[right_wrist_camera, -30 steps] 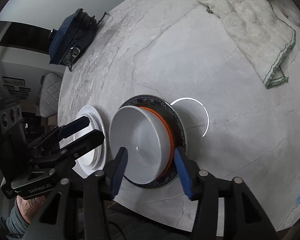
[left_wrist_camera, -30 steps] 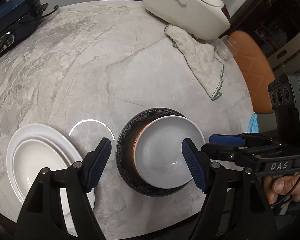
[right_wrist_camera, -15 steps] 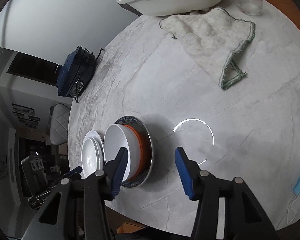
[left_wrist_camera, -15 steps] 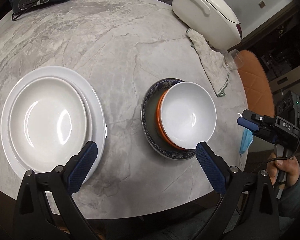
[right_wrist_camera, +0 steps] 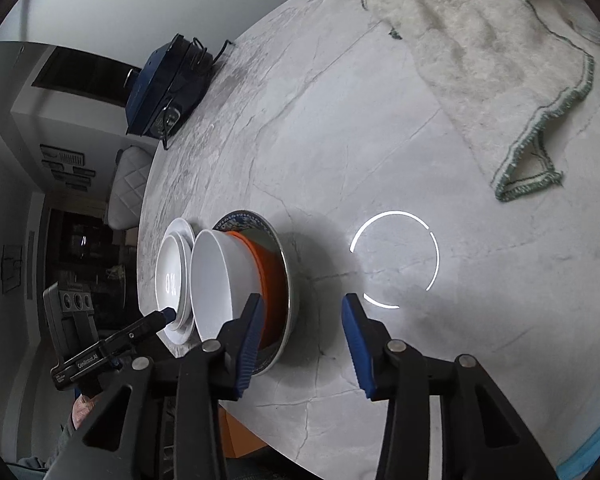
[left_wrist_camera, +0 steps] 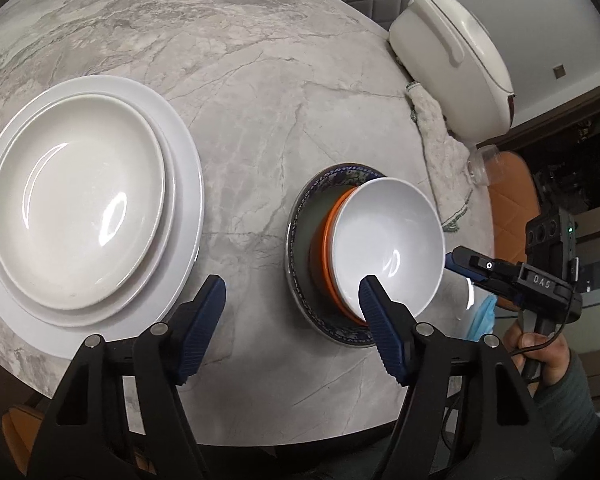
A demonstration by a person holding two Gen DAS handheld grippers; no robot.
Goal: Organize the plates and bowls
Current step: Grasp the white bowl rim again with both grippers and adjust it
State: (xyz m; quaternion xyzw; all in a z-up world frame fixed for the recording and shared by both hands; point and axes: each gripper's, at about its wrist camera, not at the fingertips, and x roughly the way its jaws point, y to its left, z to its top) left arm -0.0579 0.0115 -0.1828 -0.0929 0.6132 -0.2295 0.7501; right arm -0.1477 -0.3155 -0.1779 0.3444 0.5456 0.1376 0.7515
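Looks basically sorted: bowls (left_wrist_camera: 388, 244) nested at 3 o'clock, plates (left_wrist_camera: 80, 204) at 9, both grippers (left_wrist_camera: 292, 304) (right_wrist_camera: 300, 320) open and empty, probably just backing off next.

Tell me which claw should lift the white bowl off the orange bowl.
Probably the left. The left claw is open with one finger at the near rim of the round white bowl, nested in the orange bowl. The right claw, also open, sits beside the stack, off its side.

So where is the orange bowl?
The orange bowl sits in the blue patterned plate, under the white bowl, right of the stacked white plates.
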